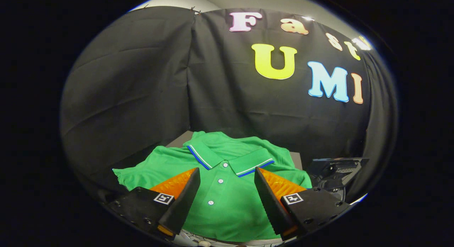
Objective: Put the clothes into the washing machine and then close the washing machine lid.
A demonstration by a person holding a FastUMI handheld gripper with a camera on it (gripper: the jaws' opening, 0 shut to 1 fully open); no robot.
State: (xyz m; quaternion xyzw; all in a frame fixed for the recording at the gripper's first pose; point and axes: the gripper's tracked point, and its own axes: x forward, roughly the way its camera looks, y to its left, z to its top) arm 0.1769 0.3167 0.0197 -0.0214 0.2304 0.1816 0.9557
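Gripper view: green polo shirt (227,190) spread flat beneath and between wide-spread gripper (227,172) fingers.

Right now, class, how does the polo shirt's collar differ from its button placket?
The collar spreads sideways in two flaps beyond the open gripper; the button placket runs lengthwise between its fingers. The collar has white and blue striped edging; the placket is plain. The placket carries white buttons; the collar shows none. Both are the same green fabric of the polo shirt.
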